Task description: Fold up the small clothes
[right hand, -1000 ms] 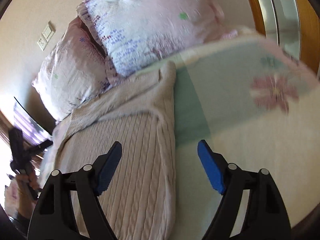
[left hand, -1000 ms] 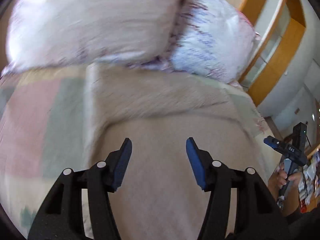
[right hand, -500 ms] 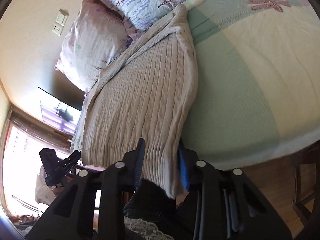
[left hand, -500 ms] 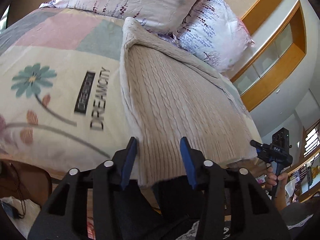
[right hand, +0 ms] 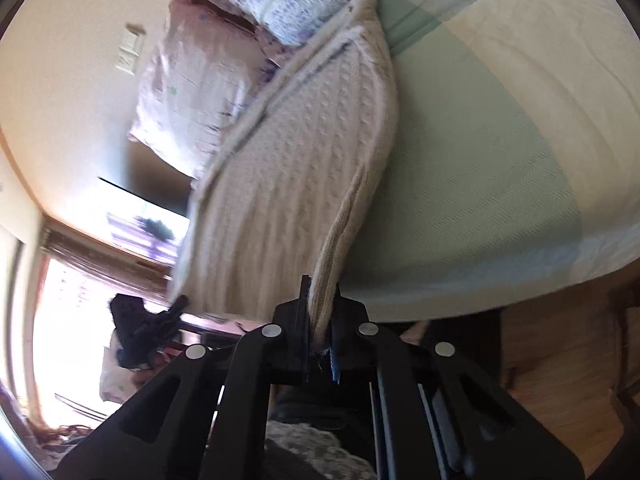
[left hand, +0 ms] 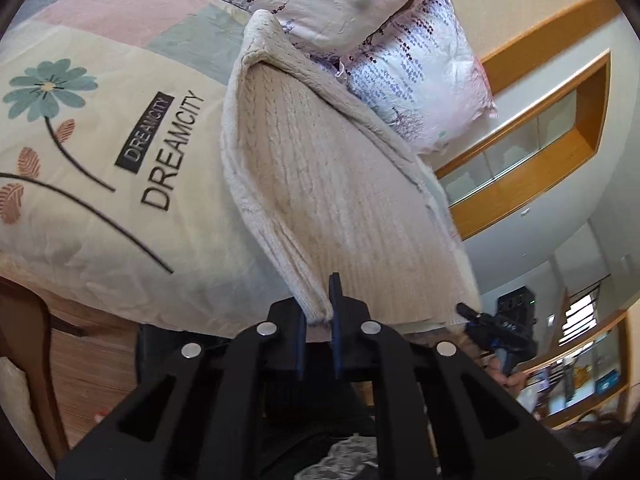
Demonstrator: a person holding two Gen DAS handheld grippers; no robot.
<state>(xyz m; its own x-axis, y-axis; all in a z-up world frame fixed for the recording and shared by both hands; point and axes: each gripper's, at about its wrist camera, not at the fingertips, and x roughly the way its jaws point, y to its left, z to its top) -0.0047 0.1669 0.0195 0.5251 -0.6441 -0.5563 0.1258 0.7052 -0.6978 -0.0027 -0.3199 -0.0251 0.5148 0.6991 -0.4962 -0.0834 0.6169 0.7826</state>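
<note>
While both grippers sit low in their frames, each one is clamped tight on a hem corner of the cream cable-knit sweater [left hand: 340, 200]: the left gripper [left hand: 319, 316] at bottom centre of its view, the right gripper [right hand: 320, 320] likewise. From there the sweater stretches up across the floral quilt [left hand: 100, 152], lifted a bit off it near the grippers. Farther up, its collar end lies against the pink-and-lavender pillows [left hand: 416, 76] at the top of the frame.
</note>
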